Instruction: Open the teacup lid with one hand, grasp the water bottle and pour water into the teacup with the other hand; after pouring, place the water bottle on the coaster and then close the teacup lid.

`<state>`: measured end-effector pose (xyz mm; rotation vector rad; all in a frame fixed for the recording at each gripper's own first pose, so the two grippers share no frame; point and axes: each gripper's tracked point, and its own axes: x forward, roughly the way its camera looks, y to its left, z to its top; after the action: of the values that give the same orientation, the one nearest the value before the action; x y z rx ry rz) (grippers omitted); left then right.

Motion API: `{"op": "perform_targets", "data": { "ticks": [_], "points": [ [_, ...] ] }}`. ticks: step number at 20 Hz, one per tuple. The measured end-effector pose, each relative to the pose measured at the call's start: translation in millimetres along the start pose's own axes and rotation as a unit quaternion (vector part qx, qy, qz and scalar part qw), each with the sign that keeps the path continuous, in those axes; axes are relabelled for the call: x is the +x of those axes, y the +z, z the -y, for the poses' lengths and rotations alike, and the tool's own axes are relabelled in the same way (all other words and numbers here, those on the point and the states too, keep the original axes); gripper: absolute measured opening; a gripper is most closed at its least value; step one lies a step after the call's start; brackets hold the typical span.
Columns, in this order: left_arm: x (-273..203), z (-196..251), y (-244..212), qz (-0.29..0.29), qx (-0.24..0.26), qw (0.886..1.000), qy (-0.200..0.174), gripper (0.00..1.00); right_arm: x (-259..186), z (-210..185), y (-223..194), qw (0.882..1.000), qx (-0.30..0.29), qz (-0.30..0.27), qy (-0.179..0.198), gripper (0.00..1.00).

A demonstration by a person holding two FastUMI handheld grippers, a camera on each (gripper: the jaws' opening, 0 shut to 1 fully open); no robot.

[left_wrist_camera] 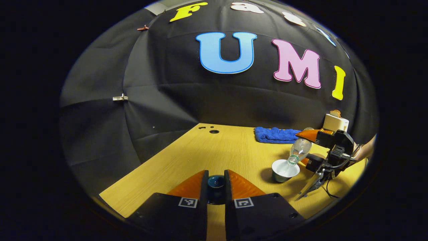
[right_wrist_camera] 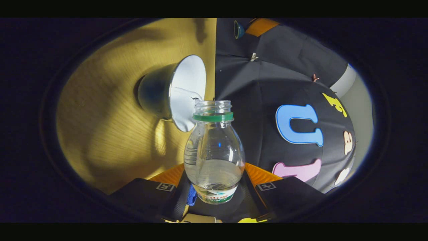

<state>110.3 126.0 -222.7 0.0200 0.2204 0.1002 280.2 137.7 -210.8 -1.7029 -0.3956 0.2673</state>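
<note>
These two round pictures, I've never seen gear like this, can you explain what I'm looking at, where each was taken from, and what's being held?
There is no robot here. A person holds a two-finger gripper in each hand, and a fisheye camera rides on each, looking out along its fingers.

The left gripper view looks across a wooden table. At the bottom, the left gripper pinches a small dark lid. Farther right you see the right gripper, tipping a clear bottle mouth down over a white-lined teacup. A blue cloth lies at the back.

The right gripper view is turned sideways because that hand is tilted. Its fingers clamp the bottle, still part full of water, with its mouth by the open teacup. The lid in the other gripper shows at the top.
</note>
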Motion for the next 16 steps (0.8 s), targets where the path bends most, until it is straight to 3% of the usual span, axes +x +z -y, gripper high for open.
{"op": "perform_targets", "data": {
  "ticks": [4,5,6,7,8,9,16],
  "points": [
    [-1,3,-1,-0.002,-0.001,1.0,-0.003,0.25,4,0,1,1.0,-0.013,0.007,0.002,0.77],
    [-2,5,-2,-0.002,-0.001,1.0,-0.005,0.22,6,1,1,1.0,-0.021,0.011,0.001,0.73],
    [-1,6,-2,-0.001,-0.001,1.0,-0.006,0.25,7,2,1,1.0,-0.026,0.013,0.001,0.69],
    [-1,7,-3,-0.002,-0.001,1.0,-0.007,0.25,9,2,0,0.999,-0.032,0.016,0.002,0.74],
    [-2,8,-3,-0.003,-0.001,1.0,-0.009,0.22,11,4,0,0.999,-0.037,0.019,0.001,0.74],
    [-1,9,-4,-0.003,-0.001,1.0,-0.01,0.25,12,6,1,0.999,-0.043,0.022,-0.001,0.74],
    [2,5,-2,-0.002,-0.001,1.0,-0.009,0.25,17,15,6,0.996,-0.075,0.039,-0.014,0.74]
  ]
}}
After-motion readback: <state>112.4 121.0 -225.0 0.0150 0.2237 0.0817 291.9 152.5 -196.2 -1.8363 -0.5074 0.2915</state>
